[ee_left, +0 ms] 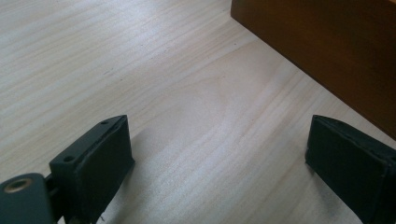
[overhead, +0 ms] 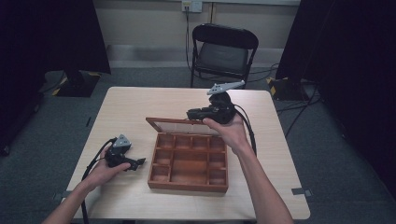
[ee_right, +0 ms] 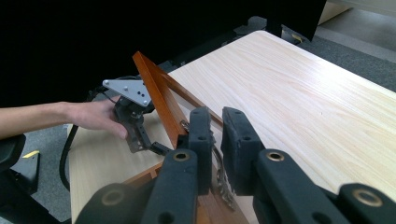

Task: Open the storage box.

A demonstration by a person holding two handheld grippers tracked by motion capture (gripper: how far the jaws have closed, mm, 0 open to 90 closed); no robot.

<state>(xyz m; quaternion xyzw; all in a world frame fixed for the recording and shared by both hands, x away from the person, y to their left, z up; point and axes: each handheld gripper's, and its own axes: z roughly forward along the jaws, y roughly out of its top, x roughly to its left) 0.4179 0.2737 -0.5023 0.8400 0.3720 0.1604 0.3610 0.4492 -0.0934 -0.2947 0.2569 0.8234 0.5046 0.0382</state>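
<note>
Pale wood table (overhead: 121,107) | compartmented brown wooden box (overhead: 189,161) at centre, glass lid (overhead: 180,125) raised | right gripper (ee_right: 217,149) fingers near-clenched on small metal chain (ee_right: 223,186), I judge | left gripper (ee_left: 219,163) released, resting beside box | risk: chain slipping, lid dropping.

You are working in a lab or studio-type recording room. A lone light-wood desk (overhead: 140,100) stands on grey carpet (overhead: 42,140). Black curtains (overhead: 51,32) hang at far left and right. A black folding chair (overhead: 223,49) sits beyond the desk, and cables (overhead: 299,100) trail from a wall socket (overhead: 191,5).
</note>
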